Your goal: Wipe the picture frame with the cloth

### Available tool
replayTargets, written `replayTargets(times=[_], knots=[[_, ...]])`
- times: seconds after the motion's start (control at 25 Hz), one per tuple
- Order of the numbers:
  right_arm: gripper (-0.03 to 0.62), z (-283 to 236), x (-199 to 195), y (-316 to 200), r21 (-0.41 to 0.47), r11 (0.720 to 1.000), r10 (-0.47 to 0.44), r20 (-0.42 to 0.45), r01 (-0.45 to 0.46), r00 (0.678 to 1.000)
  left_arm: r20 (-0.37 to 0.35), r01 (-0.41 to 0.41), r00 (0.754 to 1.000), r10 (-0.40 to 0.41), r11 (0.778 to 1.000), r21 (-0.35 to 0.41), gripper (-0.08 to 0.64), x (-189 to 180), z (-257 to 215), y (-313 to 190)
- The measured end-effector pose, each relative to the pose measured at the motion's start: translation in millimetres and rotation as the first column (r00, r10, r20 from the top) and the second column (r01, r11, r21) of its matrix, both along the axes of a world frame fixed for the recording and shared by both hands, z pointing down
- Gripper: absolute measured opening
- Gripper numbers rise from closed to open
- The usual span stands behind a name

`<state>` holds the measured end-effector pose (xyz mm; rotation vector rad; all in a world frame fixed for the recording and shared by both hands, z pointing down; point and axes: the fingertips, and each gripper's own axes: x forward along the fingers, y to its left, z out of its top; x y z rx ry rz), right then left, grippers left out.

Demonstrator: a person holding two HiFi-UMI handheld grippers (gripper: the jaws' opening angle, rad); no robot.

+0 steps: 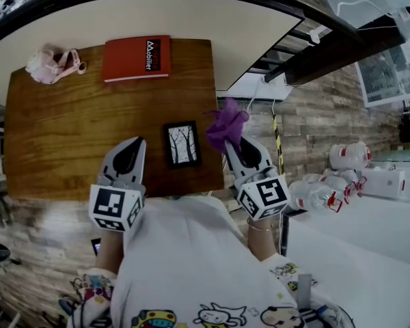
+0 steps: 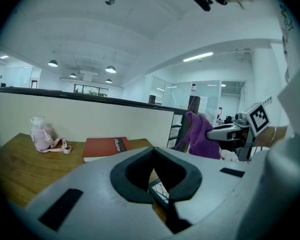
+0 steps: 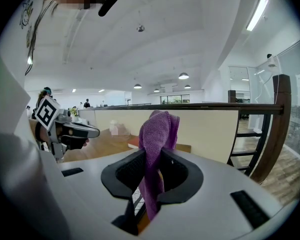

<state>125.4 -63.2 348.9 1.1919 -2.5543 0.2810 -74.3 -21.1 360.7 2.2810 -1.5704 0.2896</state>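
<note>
A small black picture frame [image 1: 182, 144] with a tree drawing lies flat on the wooden table [image 1: 68, 135], near its front right corner. My right gripper [image 1: 234, 141] is just right of the frame, shut on a purple cloth [image 1: 226, 124] that bunches up above its jaws. In the right gripper view the cloth [image 3: 157, 139] hangs down through the closed jaws of that gripper [image 3: 151, 200], with the frame [image 3: 135, 199] below. My left gripper [image 1: 131, 149] hovers left of the frame, shut and empty. The left gripper view shows the frame [image 2: 159, 190] past its closed tips [image 2: 168, 201].
A red book [image 1: 137, 58] lies at the table's far edge, and a pink toy [image 1: 51, 65] sits at the far left corner. A dark railing [image 1: 328, 39] runs off to the right. White bottles [image 1: 328, 190] stand on the floor at right.
</note>
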Motion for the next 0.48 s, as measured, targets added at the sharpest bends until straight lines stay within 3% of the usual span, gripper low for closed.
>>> replayTargets(times=[0.48], knots=[[0.064,1.3,0.1,2.0,-0.008,1.0,0.012,-0.009,-0.013,1.0,-0.004,-0.005,1.0,0.005,1.0,0.022,0.003,-1.1,1.7,0.2]])
